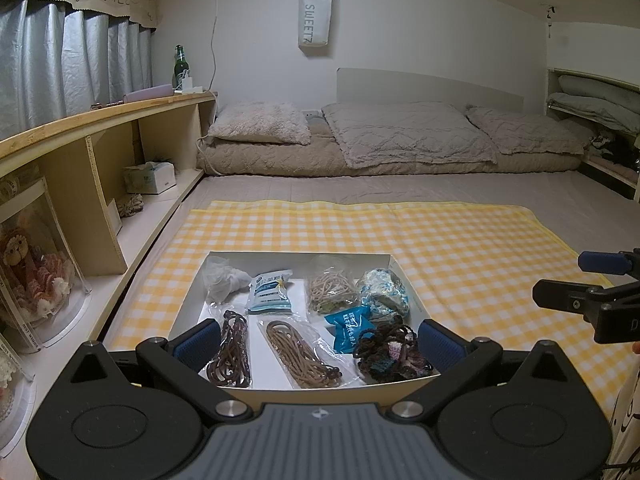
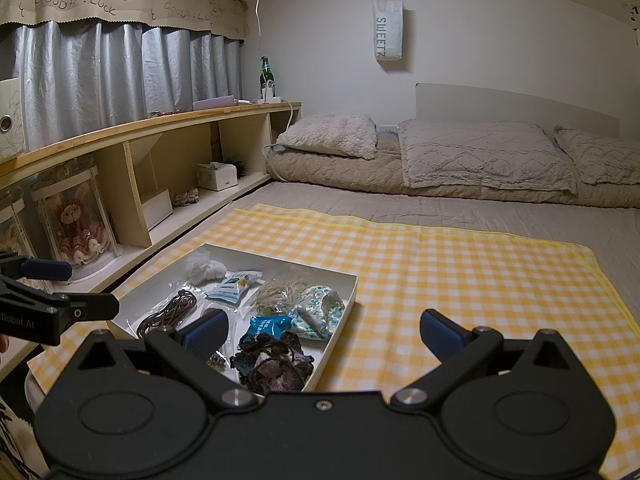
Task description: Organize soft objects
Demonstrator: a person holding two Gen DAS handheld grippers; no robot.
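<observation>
A shallow white box (image 1: 280, 258) (image 2: 352, 292) lies on a yellow checked cloth (image 1: 460, 248) (image 2: 460, 280). It holds several soft items: a white cloth bundle (image 1: 222, 280) (image 2: 206, 270), a blue-white packet (image 1: 269, 293), bagged beige cord (image 1: 332, 288), a blue patterned fabric (image 1: 384, 288) (image 2: 318, 310), a blue sachet (image 1: 347, 326), bagged brown cords (image 1: 231, 350) (image 1: 302, 354), and a dark crocheted piece (image 1: 386, 350) (image 2: 274, 364). My left gripper (image 1: 319, 344) is open over the box's near edge, empty. My right gripper (image 2: 323, 336) is open over the box's right wall, empty.
A wooden shelf unit (image 1: 120, 160) (image 2: 160, 160) runs along the left with a tissue box (image 1: 150, 178), dolls in clear cases (image 2: 76, 220) and a green bottle (image 2: 267, 76). Pillows and folded bedding (image 1: 400, 140) lie at the back. The right gripper shows at the left view's right edge (image 1: 588, 284).
</observation>
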